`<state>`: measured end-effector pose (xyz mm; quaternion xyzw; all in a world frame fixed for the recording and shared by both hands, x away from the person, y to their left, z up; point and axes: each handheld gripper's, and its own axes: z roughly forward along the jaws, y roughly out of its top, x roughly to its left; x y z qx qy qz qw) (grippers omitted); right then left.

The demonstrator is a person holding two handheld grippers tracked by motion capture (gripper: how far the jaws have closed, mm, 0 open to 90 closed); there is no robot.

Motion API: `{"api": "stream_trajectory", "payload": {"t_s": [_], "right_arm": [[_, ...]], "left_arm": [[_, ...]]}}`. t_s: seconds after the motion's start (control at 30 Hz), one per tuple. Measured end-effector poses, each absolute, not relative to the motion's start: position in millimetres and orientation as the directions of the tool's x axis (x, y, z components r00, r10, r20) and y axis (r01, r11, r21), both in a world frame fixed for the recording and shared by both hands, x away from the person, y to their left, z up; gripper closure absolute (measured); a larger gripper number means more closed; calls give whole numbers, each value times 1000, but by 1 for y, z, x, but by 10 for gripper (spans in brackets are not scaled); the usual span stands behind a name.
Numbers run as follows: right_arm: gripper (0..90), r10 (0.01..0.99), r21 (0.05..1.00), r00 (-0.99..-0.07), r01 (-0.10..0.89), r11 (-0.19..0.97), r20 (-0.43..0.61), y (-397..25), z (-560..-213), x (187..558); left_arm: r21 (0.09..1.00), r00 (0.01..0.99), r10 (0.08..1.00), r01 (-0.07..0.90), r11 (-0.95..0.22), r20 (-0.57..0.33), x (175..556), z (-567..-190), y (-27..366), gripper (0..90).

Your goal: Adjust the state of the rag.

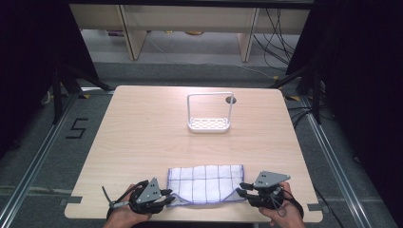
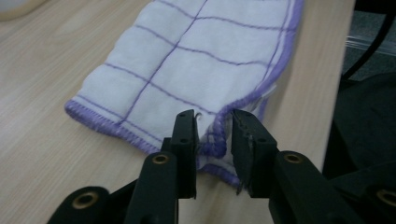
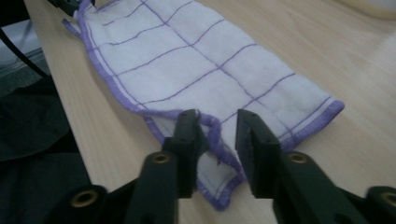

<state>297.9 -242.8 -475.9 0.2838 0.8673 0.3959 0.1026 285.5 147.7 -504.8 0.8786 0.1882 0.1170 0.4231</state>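
A white cloth with a purple grid and purple hem lies folded at the table's front edge. My left gripper is at its front left corner and my right gripper at its front right corner, each held in a hand. In the left gripper view the cloth has its hemmed corner lying in the gap of the left gripper, whose jaws stand apart. In the right gripper view a raised loop of the cloth's hem sits inside the right gripper, also open.
A white wire rack with a perforated base stands upright at the middle back of the wooden table. A small round hole is in the tabletop behind it. The table's front edge runs just below both grippers.
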Motion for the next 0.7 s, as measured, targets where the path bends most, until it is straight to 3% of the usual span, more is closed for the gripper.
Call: {"api": "stream_trajectory", "payload": {"t_s": [0.17,0.27,0.37,0.47,0.7], "right_arm": [[484,645,775,-760,453,441,77,-254,-471,295],[447,707,782,-700,497,376,105,-258,-465,300],[434,739,792,-662,515,327,126,-259,-456,310],[426,757,785,-648,510,351,83,-258,-451,323],[433,766,710,-638,577,405,81,-251,-473,367]], "left_arm": [[833,910,413,202,-516,35,276,-491,149,463],[868,876,482,244,-432,-6,290,-479,152,393],[846,850,526,289,-447,-12,313,-471,153,381],[824,830,557,341,-453,-38,339,-474,149,366],[757,800,595,438,-486,-81,378,-492,142,332]]}}
